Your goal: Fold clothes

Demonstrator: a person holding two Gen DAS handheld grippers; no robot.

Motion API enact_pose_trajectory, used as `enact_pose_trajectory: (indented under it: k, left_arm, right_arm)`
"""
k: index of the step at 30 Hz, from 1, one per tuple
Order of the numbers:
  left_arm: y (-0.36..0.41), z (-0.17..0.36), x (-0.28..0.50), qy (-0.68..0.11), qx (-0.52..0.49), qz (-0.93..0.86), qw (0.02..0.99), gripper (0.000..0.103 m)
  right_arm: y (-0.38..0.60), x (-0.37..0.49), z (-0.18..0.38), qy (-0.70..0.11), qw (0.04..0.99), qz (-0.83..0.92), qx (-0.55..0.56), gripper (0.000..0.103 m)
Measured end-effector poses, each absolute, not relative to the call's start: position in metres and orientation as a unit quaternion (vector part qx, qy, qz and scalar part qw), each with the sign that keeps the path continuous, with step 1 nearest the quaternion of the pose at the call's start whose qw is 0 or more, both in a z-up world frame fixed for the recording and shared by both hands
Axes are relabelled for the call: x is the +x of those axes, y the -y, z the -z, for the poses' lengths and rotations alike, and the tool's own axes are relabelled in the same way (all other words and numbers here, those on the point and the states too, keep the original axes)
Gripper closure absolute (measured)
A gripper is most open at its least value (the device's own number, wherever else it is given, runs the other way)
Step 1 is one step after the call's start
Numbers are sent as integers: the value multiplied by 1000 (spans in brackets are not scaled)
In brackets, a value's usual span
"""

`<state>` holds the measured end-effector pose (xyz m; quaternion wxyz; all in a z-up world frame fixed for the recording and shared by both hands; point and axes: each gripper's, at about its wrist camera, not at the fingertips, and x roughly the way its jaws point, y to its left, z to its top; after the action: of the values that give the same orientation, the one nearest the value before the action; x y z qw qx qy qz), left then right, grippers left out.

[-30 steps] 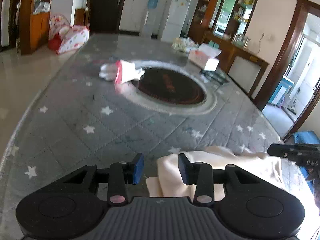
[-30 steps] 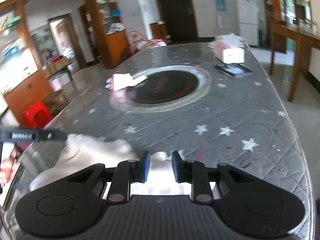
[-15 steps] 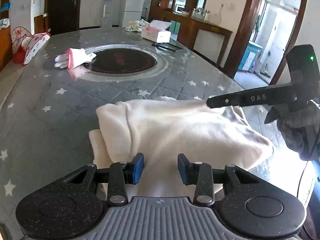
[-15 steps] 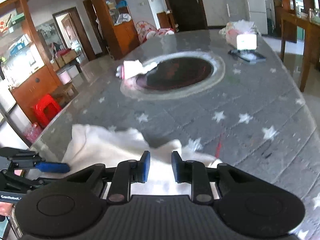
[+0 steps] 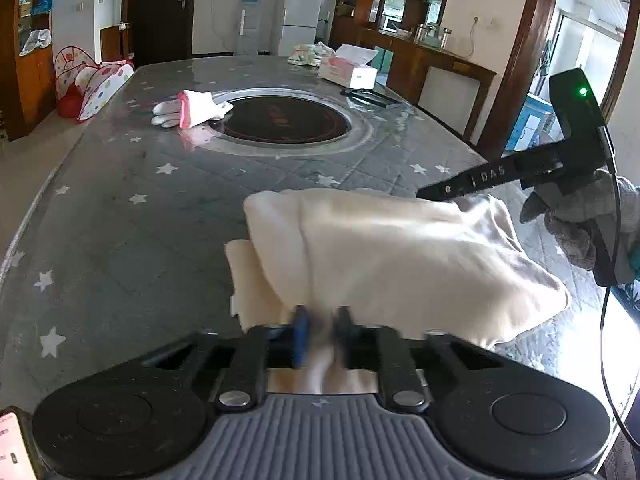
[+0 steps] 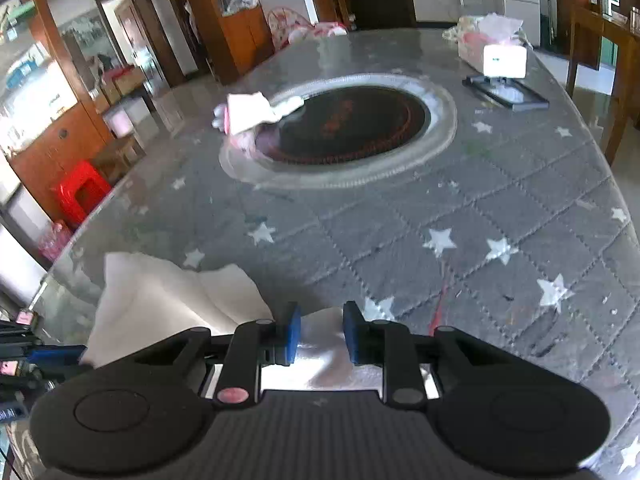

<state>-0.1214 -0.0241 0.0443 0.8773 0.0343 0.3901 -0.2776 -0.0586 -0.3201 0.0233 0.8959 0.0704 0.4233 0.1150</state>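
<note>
The left gripper (image 5: 320, 322) pinches a fold of the cream garment (image 5: 392, 256) between nearly closed fingers. The right gripper (image 6: 319, 334) has its fingers partly apart with cloth between them; a firm grip cannot be confirmed. Beyond lie starred table (image 6: 460, 216) and white gloves (image 5: 188, 108).

The cloth (image 5: 400, 256) is a cream-white, soft garment, bunched up and partly folded, with several thick layers showing at its left edge. It lies near the close edge of the grey counter (image 5: 132, 240) with white stars. In the right wrist view the cloth (image 6: 168, 296) shows a creased, raised flap, and part of it reaches between the blue pads at the bottom of the view.
</note>
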Motion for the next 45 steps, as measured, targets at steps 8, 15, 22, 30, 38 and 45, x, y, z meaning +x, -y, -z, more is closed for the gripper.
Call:
enact_pose_trajectory:
  k: [8,15,22,30,38,45]
  left_arm:
    - [7,-56,-126,-389,17,281,877,99]
    - [9,-62,-118,-388,25,278,878,96]
    - [16,-69,-108,-383,38,274,881,78]
    - [40,-77,-75,-366,54,255,894,55]
    - [61,-58,-44,-375,82,257,887,49]
    - [64,-46,-43,-383,97,275,877,91]
  right_arm:
    - [325,-58,-35,-381,916,-87,88,102]
    - [330,-51,-28,-427,891,-116,100,92]
    - [316,-47,-16,-451,881,-131,65,87]
    - [309,-47,-20,-433,894,-115,30,101]
    - [322,-38,-17,-452,879,-129,79,80]
    - [310,-46,-15,-441,888,-129,27,98]
